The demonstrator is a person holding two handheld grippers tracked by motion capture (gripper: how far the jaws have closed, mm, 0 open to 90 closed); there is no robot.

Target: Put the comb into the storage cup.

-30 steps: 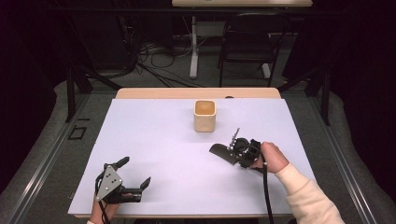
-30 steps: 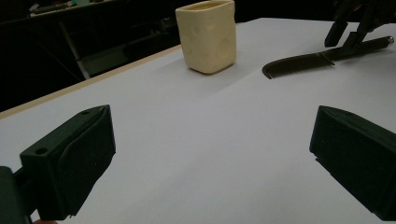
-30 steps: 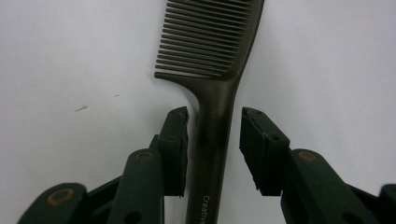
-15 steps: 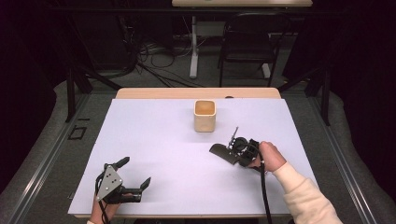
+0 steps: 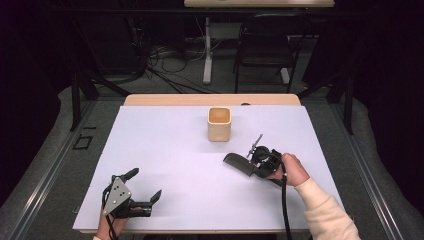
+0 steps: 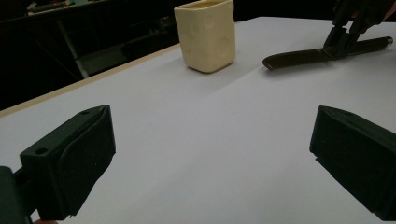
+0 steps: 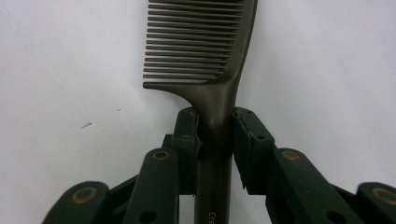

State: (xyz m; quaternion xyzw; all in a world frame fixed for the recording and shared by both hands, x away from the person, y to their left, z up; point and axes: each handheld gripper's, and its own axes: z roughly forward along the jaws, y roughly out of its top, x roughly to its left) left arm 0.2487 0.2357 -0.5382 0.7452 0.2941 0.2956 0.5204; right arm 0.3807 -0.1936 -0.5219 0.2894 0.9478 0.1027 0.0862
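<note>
Right gripper (image 7: 215,140) on the comb
The dark brown plastic comb (image 7: 205,51) lies flat on the white worktop (image 5: 165,150); the jaws, just closing, pinch its handle.

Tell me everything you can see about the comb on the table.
The comb is dark brown and looks like plastic, with a row of fine straight teeth along one edge and a long slim handle bearing small pale lettering. It lies flat on the white table, in front of the cream cup and apart from it. The right gripper has its jaws on either side of the handle's neck, just closed in on it.
</note>
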